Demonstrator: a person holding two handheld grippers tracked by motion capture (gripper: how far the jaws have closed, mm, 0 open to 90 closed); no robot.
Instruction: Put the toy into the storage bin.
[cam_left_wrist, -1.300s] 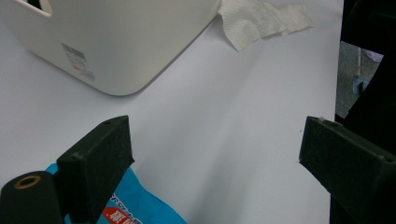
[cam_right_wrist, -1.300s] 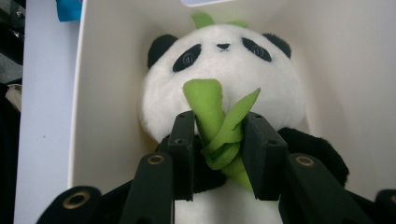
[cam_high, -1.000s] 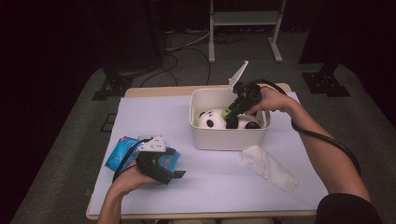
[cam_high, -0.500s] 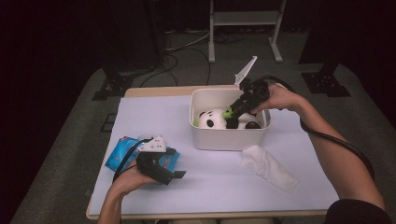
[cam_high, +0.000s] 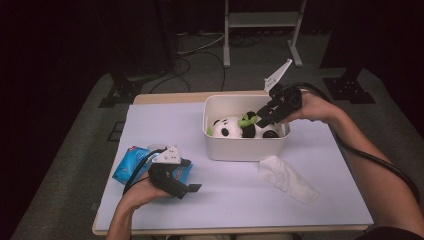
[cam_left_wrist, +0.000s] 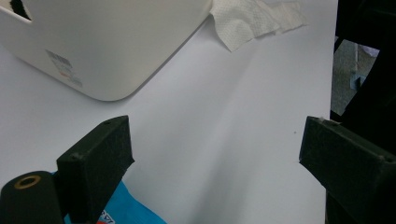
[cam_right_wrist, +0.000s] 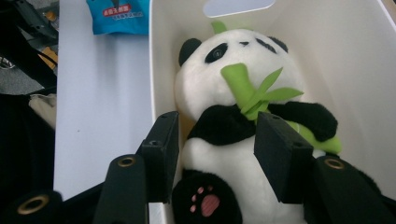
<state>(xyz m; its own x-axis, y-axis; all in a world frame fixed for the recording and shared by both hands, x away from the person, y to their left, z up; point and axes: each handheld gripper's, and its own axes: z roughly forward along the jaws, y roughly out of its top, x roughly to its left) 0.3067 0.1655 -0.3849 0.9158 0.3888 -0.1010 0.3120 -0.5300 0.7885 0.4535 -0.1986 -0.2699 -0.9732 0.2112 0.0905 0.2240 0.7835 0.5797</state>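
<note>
The plush panda (cam_right_wrist: 233, 121) is lying on its back inside the white bin (cam_high: 245, 147). The right gripper (cam_right_wrist: 217, 154) hangs just above its belly, jaws spread and just been opening, not pinching anything. The left gripper (cam_high: 172, 180) rests wide open by the blue packet (cam_high: 131, 162).

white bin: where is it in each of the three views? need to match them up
High view: white bin right of centre on the table, panda inside.
Left gripper view: its outer wall and rounded corner fill the upper left.
Right gripper view: seen from inside, its walls surround the panda.
Shared landmark: the blue packet.
</note>
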